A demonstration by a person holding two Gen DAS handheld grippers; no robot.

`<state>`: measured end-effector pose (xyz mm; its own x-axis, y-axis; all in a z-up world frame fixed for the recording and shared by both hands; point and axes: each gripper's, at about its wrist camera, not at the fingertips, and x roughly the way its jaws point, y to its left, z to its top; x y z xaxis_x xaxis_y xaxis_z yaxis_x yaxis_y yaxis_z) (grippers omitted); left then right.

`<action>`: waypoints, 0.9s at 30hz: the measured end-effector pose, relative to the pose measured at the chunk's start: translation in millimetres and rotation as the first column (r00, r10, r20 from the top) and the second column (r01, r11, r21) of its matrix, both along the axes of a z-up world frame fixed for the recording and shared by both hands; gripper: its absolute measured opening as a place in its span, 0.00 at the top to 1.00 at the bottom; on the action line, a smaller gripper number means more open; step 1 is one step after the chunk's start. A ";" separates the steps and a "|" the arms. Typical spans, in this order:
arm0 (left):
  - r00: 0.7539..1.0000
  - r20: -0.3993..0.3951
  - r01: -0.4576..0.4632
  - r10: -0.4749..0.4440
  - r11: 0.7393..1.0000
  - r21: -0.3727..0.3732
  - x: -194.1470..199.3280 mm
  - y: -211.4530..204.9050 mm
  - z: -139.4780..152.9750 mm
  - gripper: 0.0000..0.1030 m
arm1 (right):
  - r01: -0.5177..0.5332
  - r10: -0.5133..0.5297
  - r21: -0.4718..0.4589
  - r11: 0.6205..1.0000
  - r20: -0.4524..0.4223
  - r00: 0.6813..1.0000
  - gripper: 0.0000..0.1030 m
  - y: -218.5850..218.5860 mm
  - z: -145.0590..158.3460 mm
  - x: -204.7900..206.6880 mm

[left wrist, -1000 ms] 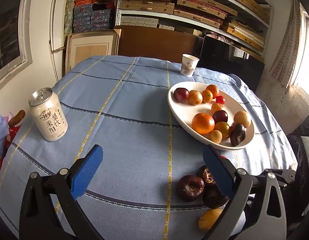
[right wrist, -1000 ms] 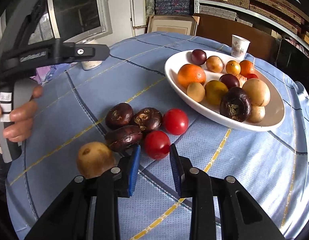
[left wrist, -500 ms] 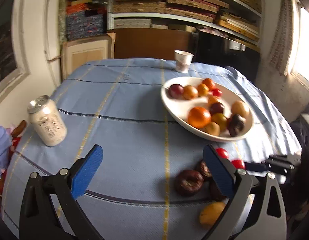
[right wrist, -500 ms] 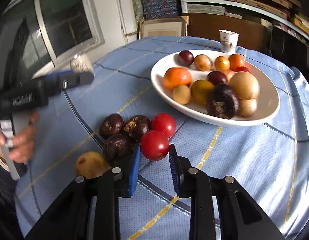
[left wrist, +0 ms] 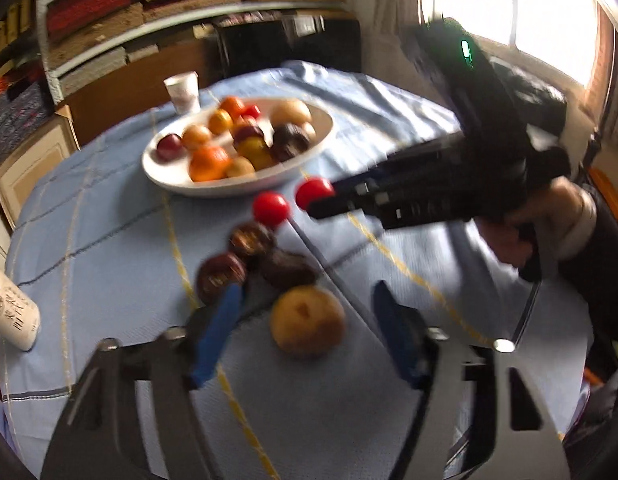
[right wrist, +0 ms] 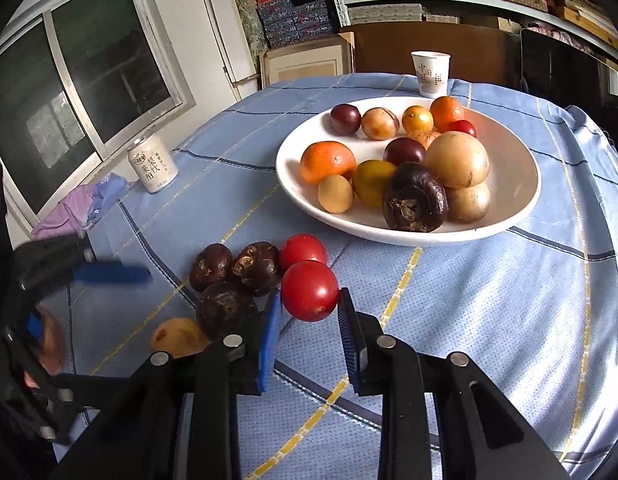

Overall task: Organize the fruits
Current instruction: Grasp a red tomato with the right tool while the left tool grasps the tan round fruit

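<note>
My right gripper brackets the near tomato, jaws spread; closing off-centre could roll it. Left gripper, spread, straddles the pear.

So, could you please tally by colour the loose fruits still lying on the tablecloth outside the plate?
Red fruits: 2, one between the right gripper fingers, one just behind it.
Dark brown fruits: 3.
Yellow-tan fruit: 1.
Total: 6 off the white plate.
</note>
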<state>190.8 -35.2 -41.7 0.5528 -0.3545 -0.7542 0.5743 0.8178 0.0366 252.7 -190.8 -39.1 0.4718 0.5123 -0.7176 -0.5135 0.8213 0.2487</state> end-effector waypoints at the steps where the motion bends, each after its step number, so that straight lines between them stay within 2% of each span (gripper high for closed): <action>1: 1.000 -0.014 0.004 -0.004 1.000 0.013 1.6 -1.4 -3.9 0.46 | 0.000 0.000 0.008 1.000 -0.009 1.000 0.72 -0.5 -0.7 1.0; 16: 0.998 -0.060 -0.009 0.013 0.997 0.080 10.2 -6.4 -24.0 0.46 | -0.006 0.006 0.008 1.000 -0.012 1.000 0.72 -0.5 -0.3 -0.5; 17: 0.998 -0.060 -0.007 0.012 0.997 0.082 9.8 -6.8 -24.7 0.49 | -0.006 0.006 0.009 1.000 -0.012 1.000 0.72 -0.6 -0.3 -0.5; 20: 0.997 -0.071 0.000 0.006 0.996 0.086 10.0 -8.1 -27.1 0.55 | -0.007 0.007 0.008 1.000 -0.013 1.000 0.72 -0.3 -0.4 -0.6; 27: 0.996 -0.088 -0.001 0.006 0.999 0.053 11.8 -4.5 -24.9 0.56 | -0.013 0.013 -0.001 1.000 -0.007 1.000 0.72 1.2 -0.3 -2.1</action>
<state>202.6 -39.7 -66.6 0.4847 -0.3107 -0.8176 0.5745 0.8180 0.0297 250.5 -189.6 -39.3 0.4602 0.5178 -0.7212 -0.5220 0.8149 0.2519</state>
